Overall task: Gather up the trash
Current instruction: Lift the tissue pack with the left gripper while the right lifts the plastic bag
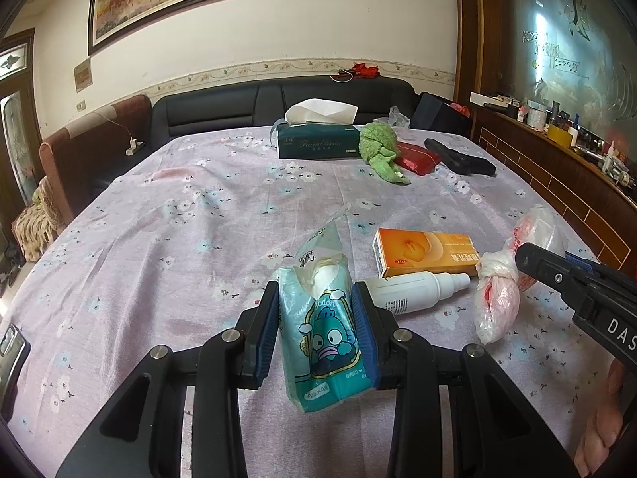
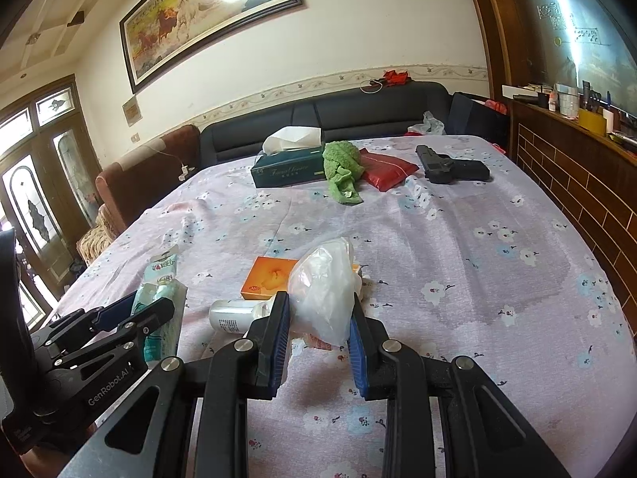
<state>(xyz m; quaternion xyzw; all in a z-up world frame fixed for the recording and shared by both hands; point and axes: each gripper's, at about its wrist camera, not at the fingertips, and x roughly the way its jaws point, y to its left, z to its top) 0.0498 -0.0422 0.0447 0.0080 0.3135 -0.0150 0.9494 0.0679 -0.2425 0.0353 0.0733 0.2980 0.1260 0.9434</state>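
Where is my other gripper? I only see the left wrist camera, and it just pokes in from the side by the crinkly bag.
Observer: In the right wrist view, the right gripper has its jaws shut on the plastic bag, with one blue pad on each side.
Operator: Is the orange box behind the bag?
Observer: Yes. From that side the orange box lies beyond the bag, and the bag hides its right end.
Operator: What does my gripper look like from there?
Observer: The left gripper shows sideways, with "GenRobot.AI" printed on its black arm. The tissue pack sticks out past its jaws.
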